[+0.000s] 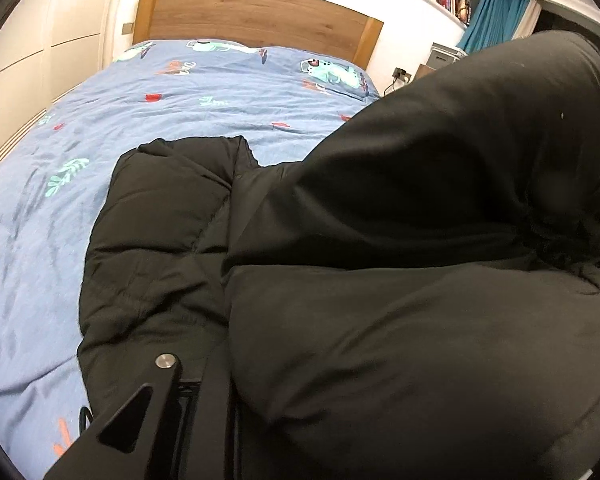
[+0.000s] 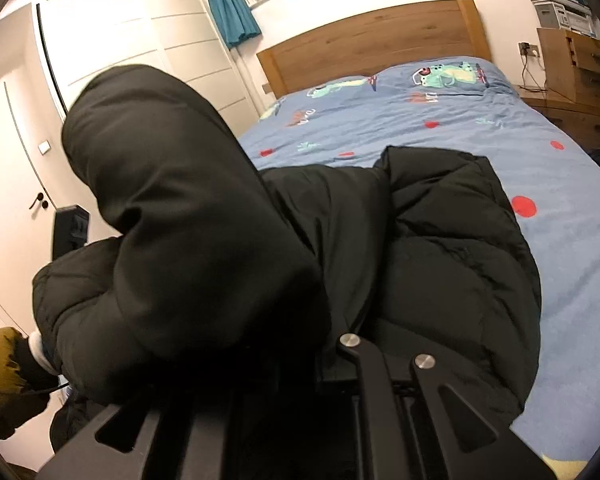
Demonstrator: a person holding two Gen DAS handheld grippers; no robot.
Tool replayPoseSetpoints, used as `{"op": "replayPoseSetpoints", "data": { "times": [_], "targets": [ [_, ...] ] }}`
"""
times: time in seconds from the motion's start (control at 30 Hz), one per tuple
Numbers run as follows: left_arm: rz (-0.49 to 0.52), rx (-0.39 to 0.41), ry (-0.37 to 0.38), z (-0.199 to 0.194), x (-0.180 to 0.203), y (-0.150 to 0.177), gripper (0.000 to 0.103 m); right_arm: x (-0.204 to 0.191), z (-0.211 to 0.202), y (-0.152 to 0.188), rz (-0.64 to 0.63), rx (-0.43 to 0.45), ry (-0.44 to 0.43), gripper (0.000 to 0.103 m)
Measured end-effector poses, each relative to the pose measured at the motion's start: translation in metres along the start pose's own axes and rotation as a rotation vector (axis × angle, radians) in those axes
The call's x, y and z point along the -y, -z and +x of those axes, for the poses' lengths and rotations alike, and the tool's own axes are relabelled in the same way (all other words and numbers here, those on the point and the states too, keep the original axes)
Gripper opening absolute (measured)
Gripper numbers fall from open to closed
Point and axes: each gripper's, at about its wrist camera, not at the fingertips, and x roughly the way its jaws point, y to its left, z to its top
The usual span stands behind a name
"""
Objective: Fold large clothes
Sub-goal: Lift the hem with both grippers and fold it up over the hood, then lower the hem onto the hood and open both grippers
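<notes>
Black puffer jacket [image 2: 440, 248] lies bunched on the blue printed duvet [image 1: 180, 120] near the foot of the bed; one padded sleeve [image 2: 172, 208] rises and blocks much of both views; its cuff is hard to make out; the left gripper [image 1: 204, 396] shows one arm only, its fingertips buried under fabric, so its opening cannot be told; the right gripper [image 2: 384, 372] is clamped narrow on a jacket fold; a mustard cuff [image 2: 0, 376] is cut off at the left edge.

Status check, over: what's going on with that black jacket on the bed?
Right gripper shut on black puffer jacket. Left gripper buried in folds, grip unclear. Jacket bunched on blue bedspread. Nothing else in the way.
</notes>
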Motion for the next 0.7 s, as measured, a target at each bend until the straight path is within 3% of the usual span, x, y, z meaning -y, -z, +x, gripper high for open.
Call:
{"op": "replayPoseSetpoints", "data": {
  "times": [0.17, 0.27, 0.3, 0.33, 0.43, 0.7],
  "targets": [
    [-0.007, 0.012, -0.030, -0.001, 0.002, 0.012, 0.036, 0.010, 0.013, 0.005, 0.040, -0.024, 0.024, 0.011],
    [-0.002, 0.011, -0.032, 0.006, 0.004, 0.009, 0.064, 0.012, 0.020, 0.011, 0.079, -0.024, 0.038, 0.014],
    [0.011, 0.012, -0.049, 0.007, 0.009, 0.009, 0.079, 0.011, 0.022, 0.013, 0.084, -0.023, 0.045, 0.014],
    [0.032, 0.017, -0.065, 0.006, 0.014, 0.012, 0.083, 0.011, 0.023, 0.013, 0.091, -0.022, 0.049, 0.014],
    [0.068, 0.006, -0.078, 0.006, 0.019, 0.018, 0.083, 0.010, 0.025, 0.011, 0.104, -0.018, 0.060, 0.014],
    [0.012, -0.009, -0.083, -0.006, 0.008, 0.028, 0.083, 0.009, 0.021, 0.012, 0.095, -0.017, 0.093, 0.016]
  ]
}}
